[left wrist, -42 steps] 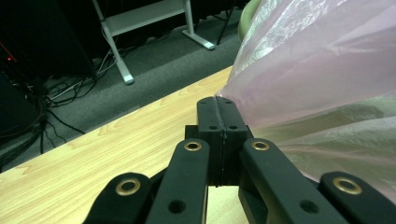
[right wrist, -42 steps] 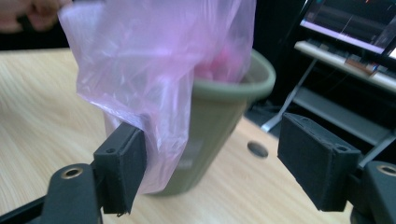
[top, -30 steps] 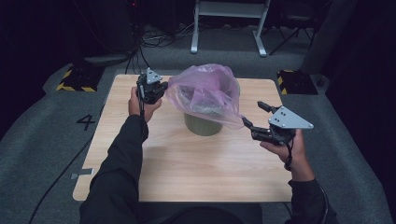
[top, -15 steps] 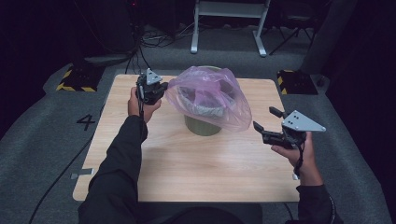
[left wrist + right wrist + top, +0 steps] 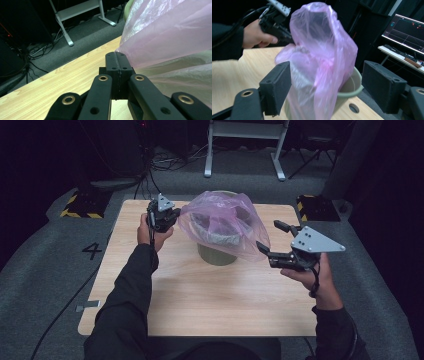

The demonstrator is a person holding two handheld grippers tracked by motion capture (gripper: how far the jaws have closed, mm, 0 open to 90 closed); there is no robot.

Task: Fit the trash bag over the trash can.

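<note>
- The high view looks forward and down from above the person's side of the wooden table (image 5: 200,300), far enough back to take in the whole tabletop and the floor beyond.
- The left gripper view rides on the left gripper (image 5: 119,65), looking along its jaws, very near the pink plastic bag (image 5: 175,45).
- The right gripper view rides on the right gripper (image 5: 332,87), facing across the table, close to the bag (image 5: 322,55) and green bucket (image 5: 352,86).
- All three views share the bag and tabletop; the right gripper view also takes in the left gripper (image 5: 277,23).
</note>
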